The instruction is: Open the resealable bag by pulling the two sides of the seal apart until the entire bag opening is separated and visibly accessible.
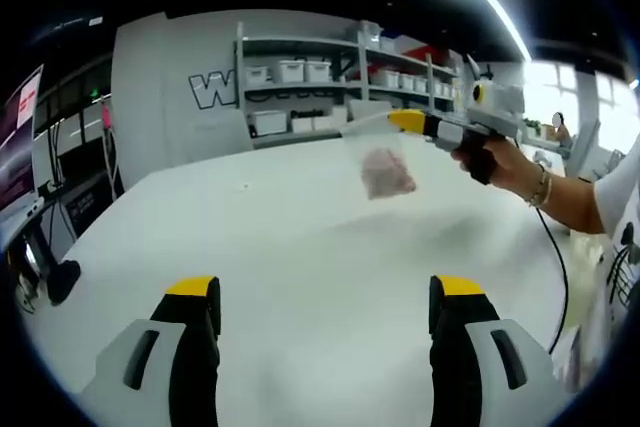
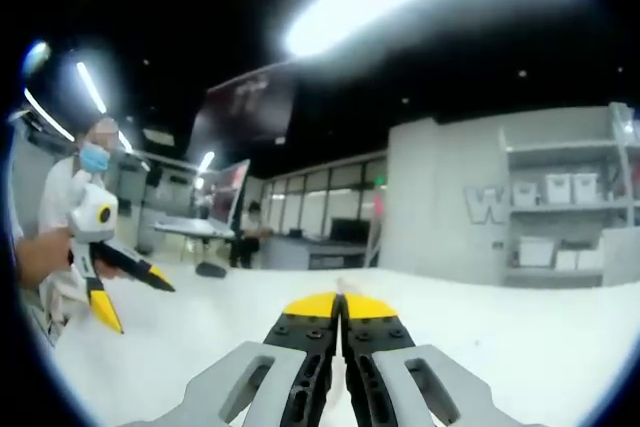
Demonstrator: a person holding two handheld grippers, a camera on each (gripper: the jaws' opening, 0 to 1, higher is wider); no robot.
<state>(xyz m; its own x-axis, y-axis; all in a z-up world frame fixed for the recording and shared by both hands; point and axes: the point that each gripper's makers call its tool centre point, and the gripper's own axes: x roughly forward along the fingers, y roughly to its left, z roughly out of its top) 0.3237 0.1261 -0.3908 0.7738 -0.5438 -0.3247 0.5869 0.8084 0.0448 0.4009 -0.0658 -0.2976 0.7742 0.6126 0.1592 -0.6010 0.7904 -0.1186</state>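
Bag: clear, thin resealable bag (image 1: 378, 162), limp and softly creased, hanging in the air above the white table (image 1: 300, 277), held by its top edge.
Contents: a pinkish, crumpled lump settled in the bag's lower half; too blurred to tell what it is.
Right gripper: seen in the left gripper view at upper right (image 1: 398, 120), yellow tips pinched together on the bag's top edge; a hand (image 1: 500, 159) with a bracelet grips its grey handle. In the right gripper view (image 2: 341, 305), black ribbed jaws with yellow caps closed tight, a thin sliver of clear film between them.
Left gripper: jaws spread wide in the left gripper view (image 1: 325, 289), yellow-capped, black-padded, nothing between them, low over the table. Seen from the right gripper view at far left (image 2: 135, 297), jaws parted in a V.
Table: smooth, matte white, broad.
Shelving: grey metal rack (image 1: 340, 77) against a grey wall, carrying white lidded bins (image 1: 292, 71).
Background: person (image 2: 85, 172) at far left of the right gripper view.
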